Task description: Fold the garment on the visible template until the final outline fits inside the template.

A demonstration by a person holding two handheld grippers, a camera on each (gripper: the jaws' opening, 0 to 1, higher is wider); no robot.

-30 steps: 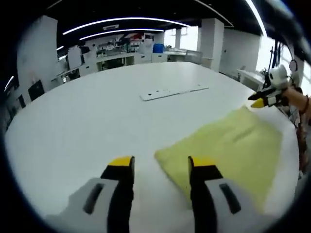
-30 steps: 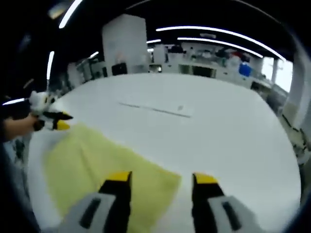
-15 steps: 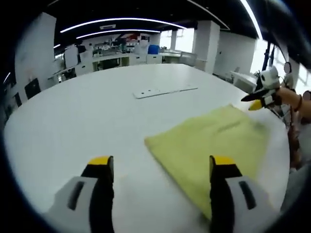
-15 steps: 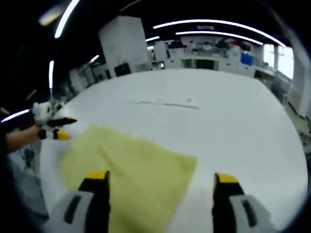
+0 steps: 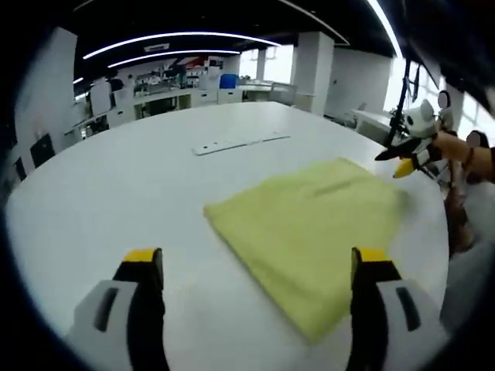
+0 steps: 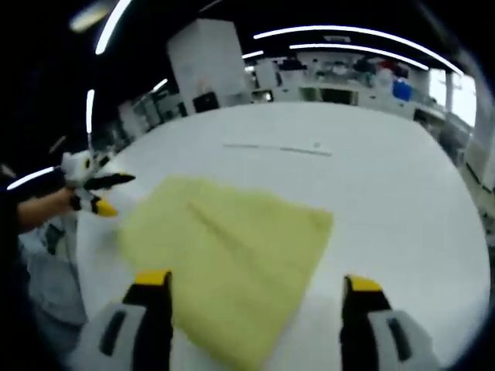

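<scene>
A folded yellow garment (image 5: 309, 224) lies flat on the white table (image 5: 116, 178), roughly a rectangle. My left gripper (image 5: 255, 267) is open just short of its near edge, touching nothing. In the right gripper view the garment (image 6: 232, 239) sits ahead of my right gripper (image 6: 259, 287), which is open above its near corner. Each gripper also appears in the other's view: the right one (image 5: 402, 161) at the garment's far right side, the left one (image 6: 102, 193) at its far left side. I see no template outline on the table.
A thin white strip (image 5: 240, 143) lies on the table beyond the garment, also in the right gripper view as the strip (image 6: 278, 148). A person's hand and sleeve (image 6: 35, 209) hold the left gripper. Benches and shelves stand far behind the table.
Both grippers have opened wide and drawn back from the garment, which now lies whole and flat ahead of them. Both views have shifted with the hands.
</scene>
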